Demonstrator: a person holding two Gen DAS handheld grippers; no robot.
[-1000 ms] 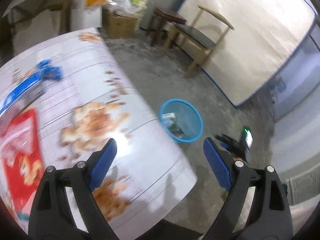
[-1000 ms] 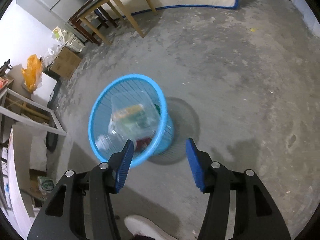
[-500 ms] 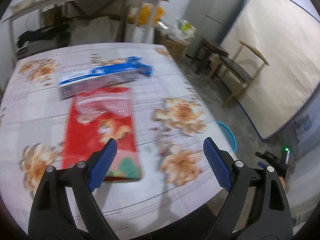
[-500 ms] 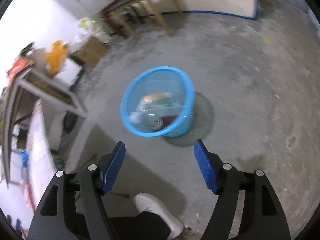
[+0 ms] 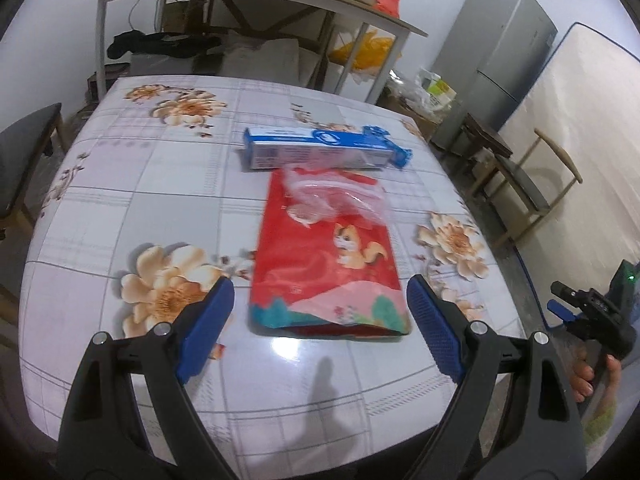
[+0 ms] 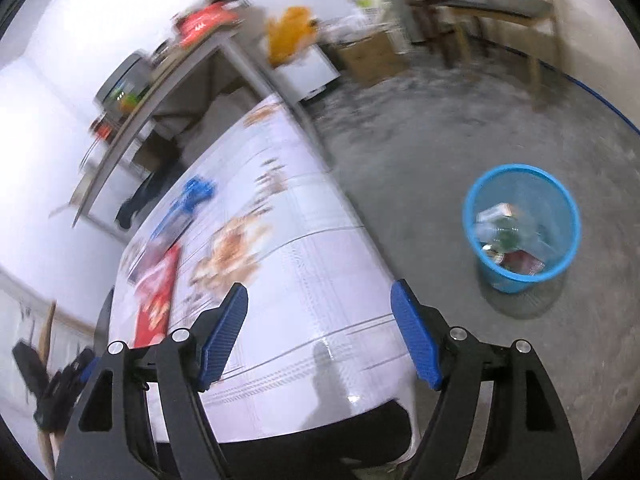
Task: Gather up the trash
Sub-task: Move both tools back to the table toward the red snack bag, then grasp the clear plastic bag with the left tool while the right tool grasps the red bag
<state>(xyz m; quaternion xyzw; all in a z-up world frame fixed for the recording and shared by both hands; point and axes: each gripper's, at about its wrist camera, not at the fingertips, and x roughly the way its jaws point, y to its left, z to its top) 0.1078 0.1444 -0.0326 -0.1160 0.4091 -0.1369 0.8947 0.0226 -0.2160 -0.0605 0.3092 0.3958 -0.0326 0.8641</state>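
Your left gripper [image 5: 320,328] hangs with fingers wide and empty over the red bag [image 5: 328,256] on the tabletop [image 5: 120,200]; your right gripper's [image 6: 320,336] fingers are opening, empty, the blue bin [image 6: 520,228] on the floor.

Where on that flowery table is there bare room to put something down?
The table's whole left half is bare, from the far flower print to the near edge, and so is the near strip in front of the red snack bag. The middle-right is crowded: a blue-and-white box lies right behind the bag.

Left gripper [image 5: 320,320] agape, right gripper [image 6: 320,332] opening, both empty
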